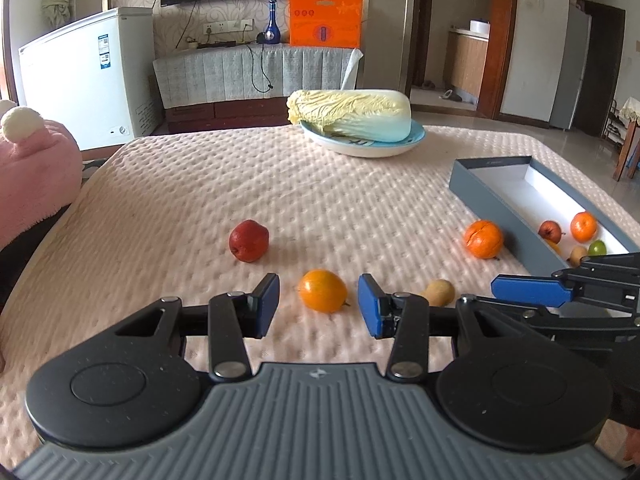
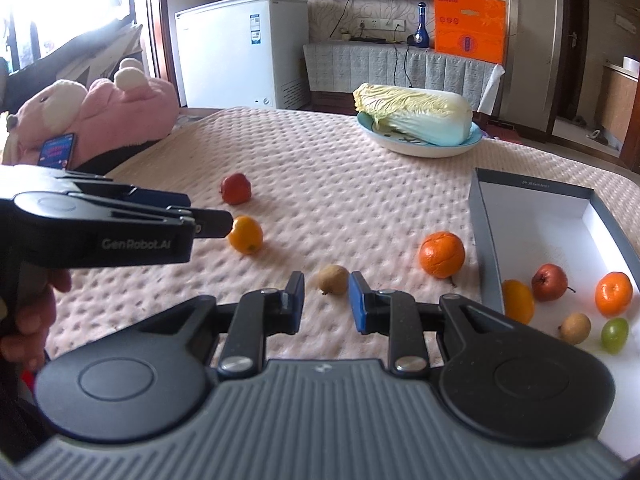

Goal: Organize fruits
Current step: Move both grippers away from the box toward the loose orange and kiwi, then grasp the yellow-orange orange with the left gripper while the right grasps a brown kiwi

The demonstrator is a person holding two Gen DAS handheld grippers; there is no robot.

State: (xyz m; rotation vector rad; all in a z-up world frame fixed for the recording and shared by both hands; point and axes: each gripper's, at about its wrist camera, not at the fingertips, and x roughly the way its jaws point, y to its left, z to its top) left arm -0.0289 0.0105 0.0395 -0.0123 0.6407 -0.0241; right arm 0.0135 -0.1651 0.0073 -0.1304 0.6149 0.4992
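4 fruits loose on tabletop (image 1: 200,184), 5 already in grey box (image 1: 516,216) at right edge. Loose: red apple (image 1: 248,240), yellow-orange citrus (image 1: 323,290), creased orange (image 1: 483,239) just beside box wall, small brown pear-like fruit (image 2: 334,279).

Handling (judgement): all light, round, firm; smooth skins prob. a bit slippery, liable to roll on the dimpled cloth. Creased orange looks softer, so squeeze gently. Grip each across widest part, pads on opposite sides, low enough not to pop it upward.

Left tongs (image 1: 319,306): wide open, empty, citrus sits framed in the gap, slightly ahead of the pads; no contact visible.

Right tongs (image 2: 326,302): open approx. fruit-width, empty, brown fruit lined up between tips, not yet touched.

Napa cabbage (image 1: 352,114) on blue plate (image 1: 400,148) at far side, well apart, not part of the job.
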